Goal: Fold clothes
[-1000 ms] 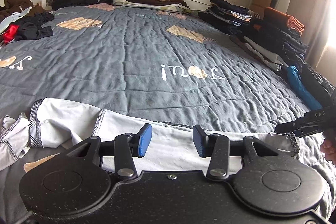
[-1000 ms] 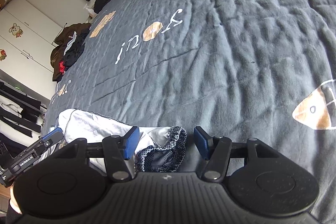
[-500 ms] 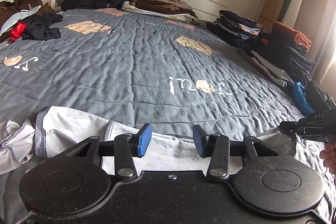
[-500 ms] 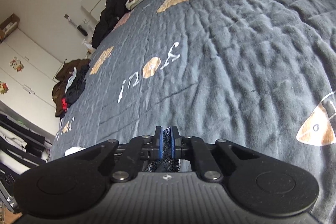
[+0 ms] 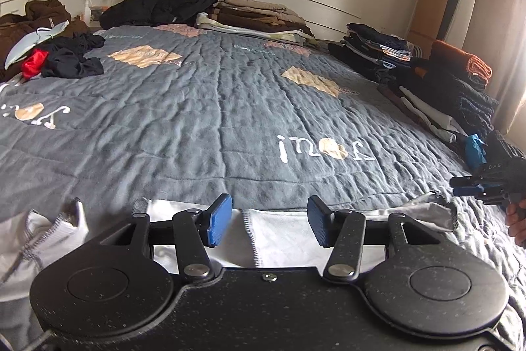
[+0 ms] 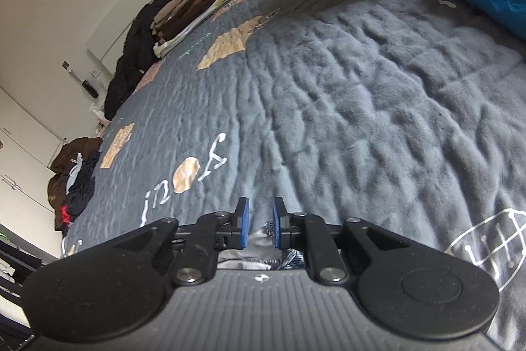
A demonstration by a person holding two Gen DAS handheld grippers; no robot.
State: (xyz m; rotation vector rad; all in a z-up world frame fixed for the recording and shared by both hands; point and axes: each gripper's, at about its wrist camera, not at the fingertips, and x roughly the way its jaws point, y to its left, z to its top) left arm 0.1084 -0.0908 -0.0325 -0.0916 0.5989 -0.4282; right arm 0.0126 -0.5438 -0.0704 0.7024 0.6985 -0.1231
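A white garment [image 5: 289,236] with grey stitched seams lies flat along the near edge of the grey quilt [image 5: 203,107]. My left gripper [image 5: 269,222] hovers open just above its middle, blue pads wide apart with nothing between them. My right gripper [image 5: 460,185] sits at the garment's right end, whose corner stands slightly raised just short of its tips. In the right wrist view the right gripper [image 6: 262,226] is only narrowly open. White and dotted mesh fabric [image 6: 263,234] shows low between the pads, and they do not pinch it.
Folded stacks of clothes [image 5: 437,81] line the bed's right side, with a blue item [image 5: 475,150] at the near end. Brown folded clothes and a black jacket [image 5: 184,2] sit by the headboard. Loose dark and red clothes [image 5: 65,58] lie at the left. A hand [image 5: 516,219] holds the right gripper.
The right gripper closed on the garment's mesh end, lifted, and now its pads have parted a little. The left gripper stayed open while moving slightly forward over the garment.
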